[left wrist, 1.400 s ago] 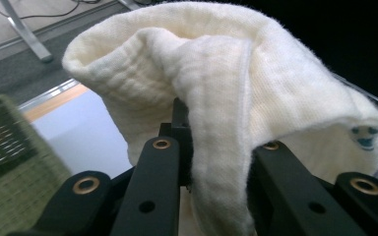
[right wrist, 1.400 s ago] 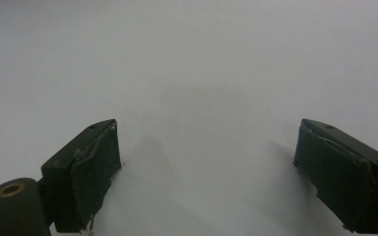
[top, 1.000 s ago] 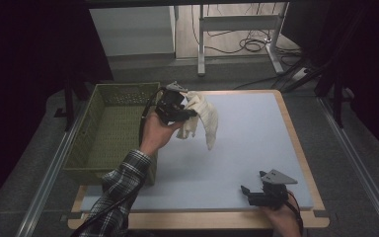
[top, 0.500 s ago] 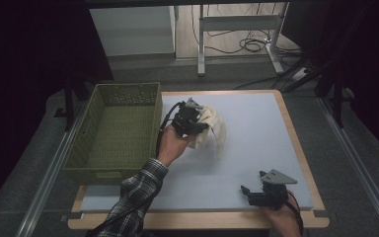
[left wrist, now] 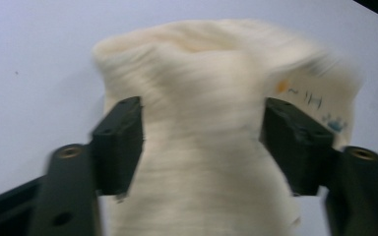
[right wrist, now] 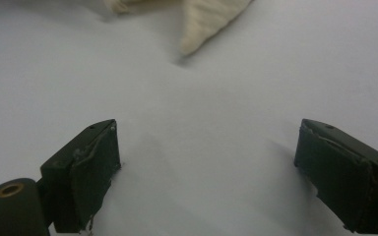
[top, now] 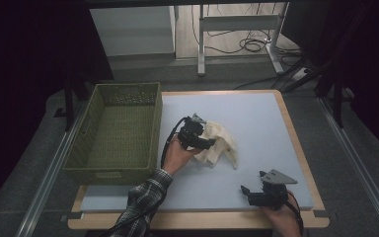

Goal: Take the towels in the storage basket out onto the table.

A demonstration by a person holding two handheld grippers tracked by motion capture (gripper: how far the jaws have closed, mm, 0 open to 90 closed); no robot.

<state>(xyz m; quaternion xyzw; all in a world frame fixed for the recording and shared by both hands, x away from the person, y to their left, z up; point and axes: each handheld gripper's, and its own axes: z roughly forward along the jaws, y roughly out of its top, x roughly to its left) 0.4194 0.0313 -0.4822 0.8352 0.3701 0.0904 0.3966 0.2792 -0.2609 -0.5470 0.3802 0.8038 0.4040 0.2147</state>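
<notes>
Cloth (top: pixel 219 142): cream, crumpled mid-frame on the mat, right of the green basket (top: pixel 117 133).
Label (left wrist: pixel 311 102): small print, unreadable, seen in the left gripper view.
Left gripper (left wrist: pixel 202 142): jaws just opening, cloth between them, pads apart.
Right gripper (right wrist: pixel 206 167): jaws wide, bare mat (right wrist: pixel 216 98) between.

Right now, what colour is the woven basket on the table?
Olive green basket, clearest in the high view.

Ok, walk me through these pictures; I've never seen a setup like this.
A person at a table holds a two-jaw hand tool in each hand. One camera looks down from above; one more rides on each tool, looking along its black jaws. On the pale blue table top lie a crumpled cream cloth and a green woven basket. The left gripper is at the cloth; its jaws have just been opening, and the cloth lies between them, apparently let go. The right gripper rests open, holding nothing.
</notes>
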